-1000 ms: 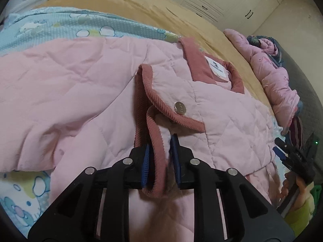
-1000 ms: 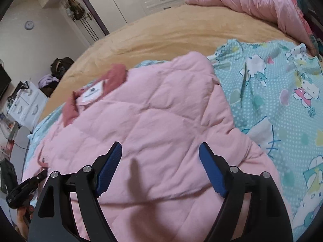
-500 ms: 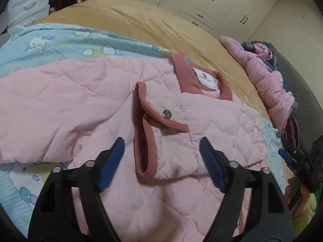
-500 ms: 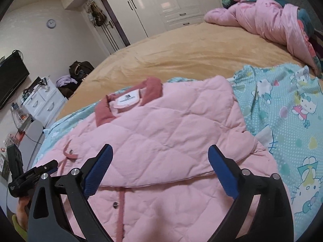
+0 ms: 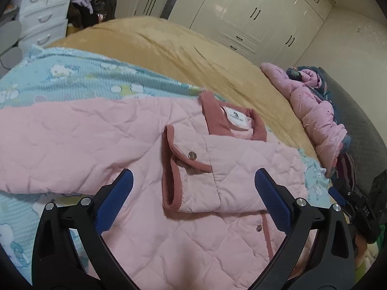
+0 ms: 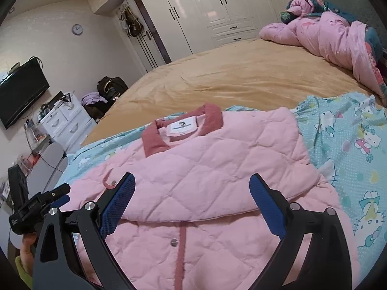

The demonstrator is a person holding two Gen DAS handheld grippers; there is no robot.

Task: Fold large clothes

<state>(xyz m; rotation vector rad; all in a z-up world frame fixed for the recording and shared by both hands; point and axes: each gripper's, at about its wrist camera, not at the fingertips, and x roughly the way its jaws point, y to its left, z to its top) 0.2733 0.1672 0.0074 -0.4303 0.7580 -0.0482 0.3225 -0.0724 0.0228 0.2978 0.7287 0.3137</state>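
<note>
Cams: L & R wrist fisheyes, both angled down, close above the bed; shared: pink jacket (image 5: 169,229) (image 6: 205,169) frame centre, wardrobe (image 5: 241,19) (image 6: 217,7) at top.

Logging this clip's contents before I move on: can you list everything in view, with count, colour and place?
quilted jacket: 1, pink, dark-pink collar, on the cartoon sheet
cartoon sheet: 1, light blue, over the bed's near side
bed cover: 1, tan
bundled quilt: 1, pink, far right of bed
wardrobe: 1, white, far wall
drawer unit: 1, white, left of bed
television: 1, black, left wall
left gripper: jaws opening, nothing between
right gripper: jaws wide, empty
</note>
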